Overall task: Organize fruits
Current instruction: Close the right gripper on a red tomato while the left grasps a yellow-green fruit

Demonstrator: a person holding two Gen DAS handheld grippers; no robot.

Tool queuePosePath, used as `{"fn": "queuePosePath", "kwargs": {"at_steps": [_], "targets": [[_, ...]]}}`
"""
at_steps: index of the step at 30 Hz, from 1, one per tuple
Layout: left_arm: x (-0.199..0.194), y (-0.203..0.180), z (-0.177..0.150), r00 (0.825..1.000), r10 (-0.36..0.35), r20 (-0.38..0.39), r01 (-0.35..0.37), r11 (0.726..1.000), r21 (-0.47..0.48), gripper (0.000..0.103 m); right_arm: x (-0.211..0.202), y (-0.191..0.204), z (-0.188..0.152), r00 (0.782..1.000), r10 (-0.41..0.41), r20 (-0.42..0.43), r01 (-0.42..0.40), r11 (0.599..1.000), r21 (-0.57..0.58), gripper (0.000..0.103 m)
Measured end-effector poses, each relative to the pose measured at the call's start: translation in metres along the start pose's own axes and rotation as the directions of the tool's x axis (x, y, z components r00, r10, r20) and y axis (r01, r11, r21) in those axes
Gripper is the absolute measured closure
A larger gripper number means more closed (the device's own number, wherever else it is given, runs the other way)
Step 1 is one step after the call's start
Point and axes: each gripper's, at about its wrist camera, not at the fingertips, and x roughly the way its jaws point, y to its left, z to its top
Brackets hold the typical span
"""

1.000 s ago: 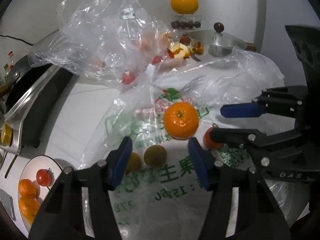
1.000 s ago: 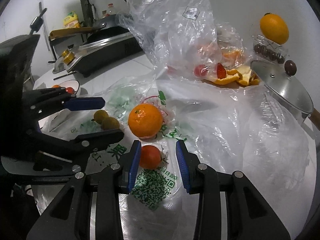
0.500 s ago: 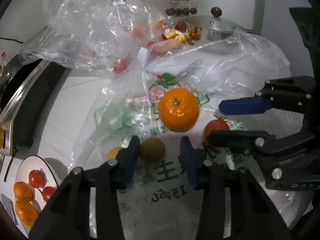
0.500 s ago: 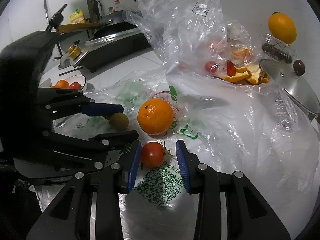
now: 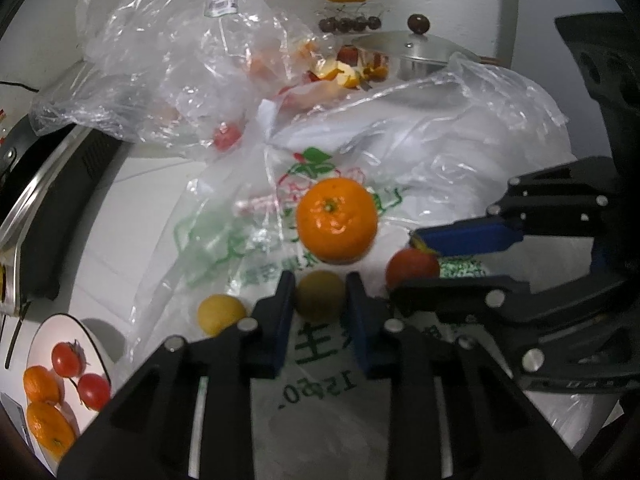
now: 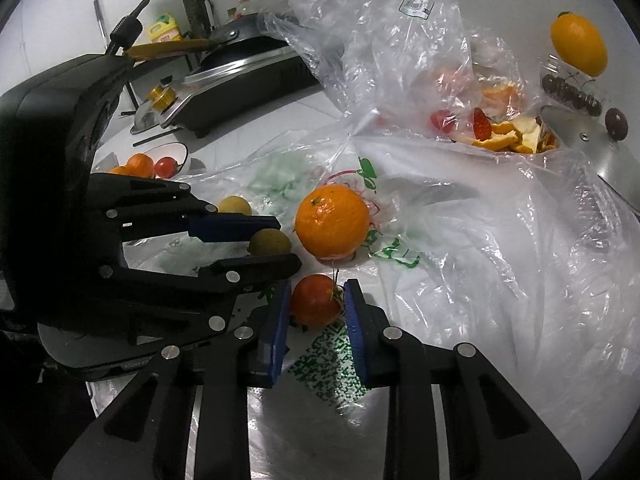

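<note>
White bench under crinkled bags: left tongs (image 5: 320,300) clamp a dull olive-brown fruit (image 5: 320,295), maybe a longan; right tongs (image 6: 314,304) clamp a red tomato (image 6: 314,299).

Dim, cool light; strong fisheye warping, dark corners, soft focus.

A white bench (image 5: 132,200) is seen carrying everything. A printed plastic bag (image 5: 320,344) is spread flat across its middle, and a crumpled clear bag (image 5: 168,60) is heaped behind it. To the left, a black and silver cooktop (image 6: 244,76) is set on the bench, with a dark pan resting on top. A white plate (image 5: 96,354) holding oranges and small tomatoes is placed at the near left edge. At the far side, a steel pot (image 5: 424,60) with a knobbed lid is stood, with a clear punnet of dark berries (image 5: 348,22) just behind it.
</note>
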Motion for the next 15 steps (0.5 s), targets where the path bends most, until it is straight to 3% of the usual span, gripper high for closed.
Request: {"fn": "queuePosePath", "kwargs": {"at_steps": [4,15], "targets": [[-0.004,-0.002,0.001,1.0,0.0,0.009,0.0,1.0,0.001,0.076,0.001,-0.002,0.0,1.0,0.025,-0.006,-0.025,1.0,0.014,0.076],[-0.022,-0.007,0.001,0.999,-0.001,0.039,0.002,1.0,-0.013,0.076,-0.013,-0.002,-0.001,0.999,-0.02,0.027,0.019,1.0,0.014,0.076]]}}
